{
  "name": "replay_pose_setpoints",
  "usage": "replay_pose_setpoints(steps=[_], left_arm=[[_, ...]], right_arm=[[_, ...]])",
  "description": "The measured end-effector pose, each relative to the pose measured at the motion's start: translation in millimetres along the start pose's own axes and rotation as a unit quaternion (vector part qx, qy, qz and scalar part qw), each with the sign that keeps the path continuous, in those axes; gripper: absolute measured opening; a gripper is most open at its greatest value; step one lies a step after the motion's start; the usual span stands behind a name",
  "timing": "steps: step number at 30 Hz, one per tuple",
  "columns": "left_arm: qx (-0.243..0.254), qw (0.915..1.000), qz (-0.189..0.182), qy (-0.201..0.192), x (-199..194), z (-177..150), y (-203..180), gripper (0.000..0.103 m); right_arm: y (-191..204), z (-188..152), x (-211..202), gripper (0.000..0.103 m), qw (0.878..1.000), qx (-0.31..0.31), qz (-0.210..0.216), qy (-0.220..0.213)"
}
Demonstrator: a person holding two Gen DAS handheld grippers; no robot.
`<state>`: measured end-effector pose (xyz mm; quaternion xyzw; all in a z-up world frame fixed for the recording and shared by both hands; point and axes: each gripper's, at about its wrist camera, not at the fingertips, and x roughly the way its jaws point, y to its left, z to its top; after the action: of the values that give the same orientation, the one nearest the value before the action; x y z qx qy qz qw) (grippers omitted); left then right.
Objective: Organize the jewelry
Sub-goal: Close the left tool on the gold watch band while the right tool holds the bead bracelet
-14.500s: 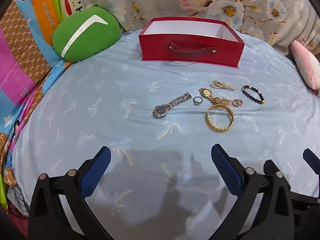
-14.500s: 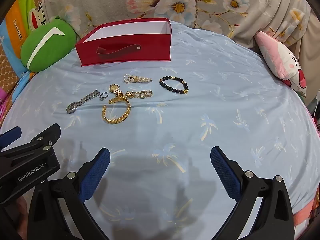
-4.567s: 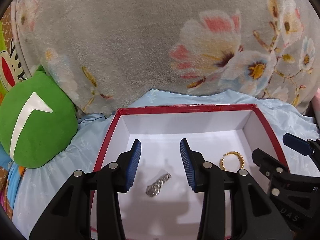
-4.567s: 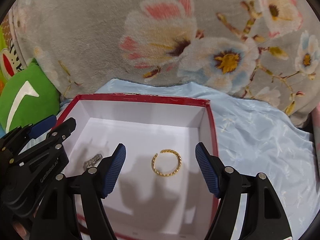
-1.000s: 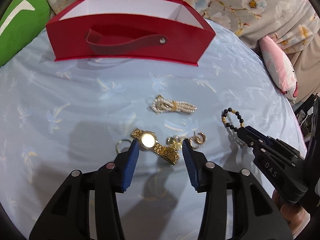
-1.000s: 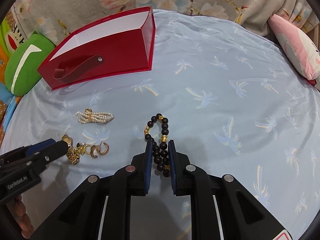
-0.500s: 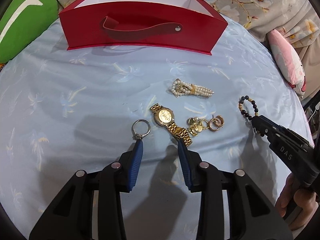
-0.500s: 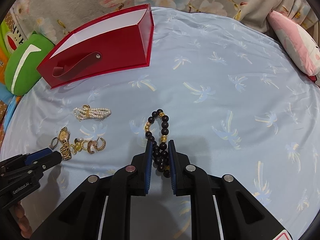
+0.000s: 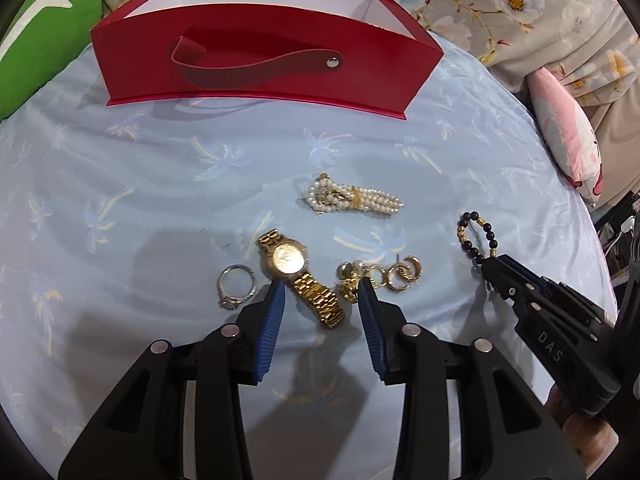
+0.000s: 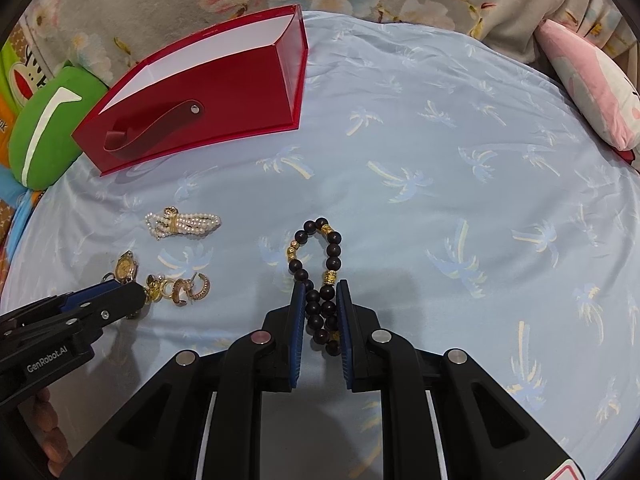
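My right tongs (image 10: 319,312) pinch the bead bracelet (image 10: 318,276) flat on the bed, ready to lift. My left tongs (image 9: 320,300), just narrowed, straddle the gold watch (image 9: 300,276) strap without pinching. Box (image 9: 260,44) waits beyond.

We see the box (image 9: 264,64) behind the pearl bracelet (image 9: 352,200); nearer, left to right, ring (image 9: 236,286), watch (image 9: 298,272), apparently earrings (image 9: 402,274), bead bracelet (image 9: 476,238).

From close above the bed (image 9: 120,200) we look steeply down along each gripper toward the far box (image 9: 264,60), both views sharing the pearls (image 10: 182,222).
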<state>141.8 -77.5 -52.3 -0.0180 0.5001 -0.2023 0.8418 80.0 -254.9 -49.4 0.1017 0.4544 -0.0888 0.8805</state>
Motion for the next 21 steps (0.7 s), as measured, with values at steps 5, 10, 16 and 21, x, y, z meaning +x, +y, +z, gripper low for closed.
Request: replay_pose_setpoints(steps=[5, 10, 16, 21], left_arm=[[-0.01, 0.9999, 0.004, -0.001, -1.5, 0.3, 8.4, 0.036], [0.001, 0.9995, 0.029, -0.009, 2.7, 3.5, 0.0, 0.035], [0.004, 0.9999, 0.013, -0.006, 5.3, 6.6, -1.8, 0.011], [0.009, 0.9999, -0.003, -0.014, -3.5, 8.0, -1.0, 0.0]], right_arm=[[-0.2, -0.2, 2.5, 0.014, 1.0, -0.001, 0.001, 0.002], [0.7, 0.1, 3.4, 0.014, 1.0, -0.002, 0.002, 0.003], [1.0, 0.4, 3.5, 0.014, 1.0, -0.003, 0.001, 0.003], [1.5, 1.5, 2.9, 0.014, 1.0, -0.004, 0.002, 0.001]])
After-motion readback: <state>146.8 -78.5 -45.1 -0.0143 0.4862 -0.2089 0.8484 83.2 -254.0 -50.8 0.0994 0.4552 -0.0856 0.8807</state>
